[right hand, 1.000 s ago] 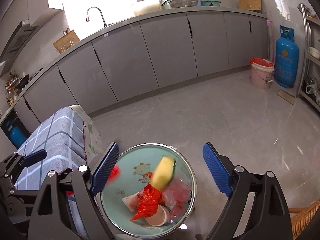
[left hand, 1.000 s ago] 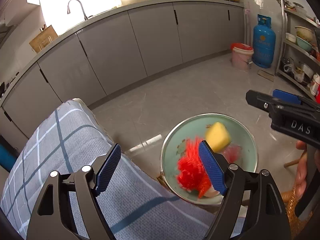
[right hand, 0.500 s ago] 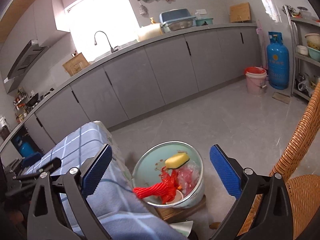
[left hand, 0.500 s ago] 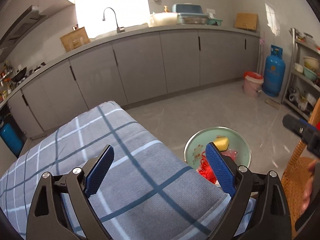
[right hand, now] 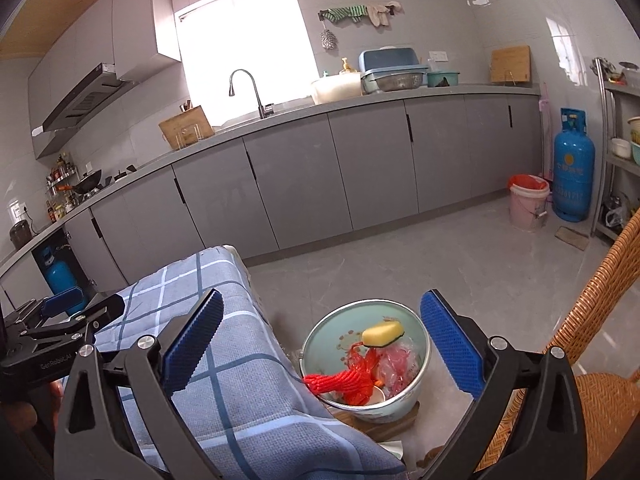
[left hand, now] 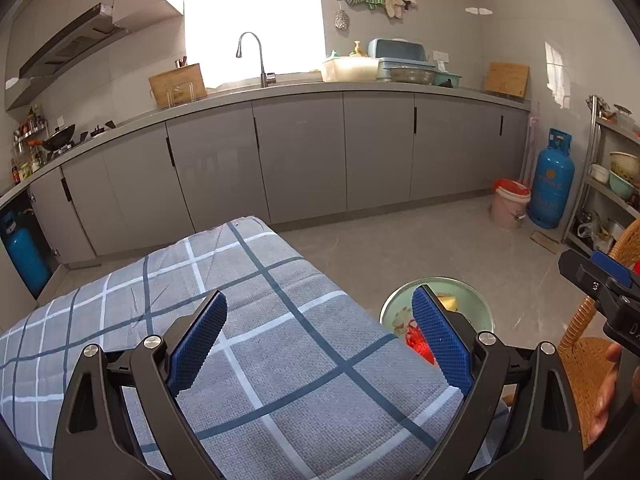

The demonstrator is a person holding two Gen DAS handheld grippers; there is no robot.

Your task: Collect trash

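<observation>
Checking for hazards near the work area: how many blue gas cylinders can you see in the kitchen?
2. One gas cylinder stands on the floor at the right, beside the pink bucket. The other cylinder sits in the open cabinet bay at the far left, partly hidden. More could be behind closed doors.

- Tablecloth [left hand: 256,344]: grey weave, plaid of dark blue and white lines.
- Basin [right hand: 416,392]: pale mint green inside, small cartoon print, metal rim.
- Sponge [right hand: 382,334]: yellow, dark scouring face.
- Net bag [right hand: 348,380]: bright red mesh.
- Plastic bag [right hand: 400,364]: translucent pink.
- Left gripper [left hand: 320,344]: black frame, blue dimpled pads.
- Right gripper [right hand: 320,344]: black frame, blue dimpled pads.
- Cabinets [left hand: 300,152]: flat grey, black handles.
- Gas cylinder [right hand: 572,168]: bright blue.
- Bucket [right hand: 526,204]: pink, red liner.
- Wicker chair [right hand: 600,320]: honey brown.
</observation>
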